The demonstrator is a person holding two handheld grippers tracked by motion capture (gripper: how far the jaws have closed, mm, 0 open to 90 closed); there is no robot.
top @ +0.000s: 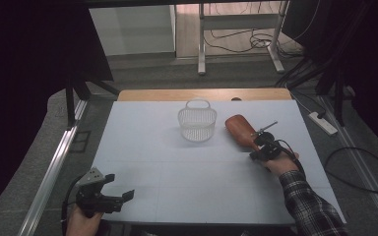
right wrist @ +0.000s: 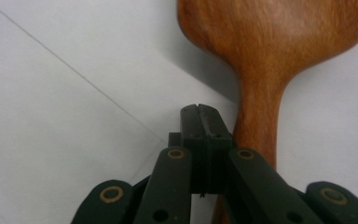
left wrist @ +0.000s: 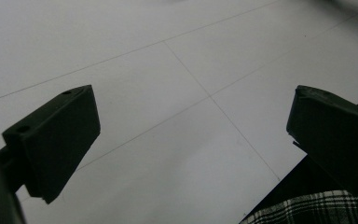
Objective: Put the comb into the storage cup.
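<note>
Wooden spoon (top: 241, 129) bowl toward table's far-left

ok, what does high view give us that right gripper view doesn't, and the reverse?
High view alone: the white mesh basket at the table's middle, the left tool with jaws apart near the front edge, and the person's plaid sleeve.
Right gripper view alone: the right tool up close, jaws pressed together with nothing between, lying beside the handle.
Both: the wooden spoon and the white table.
</note>
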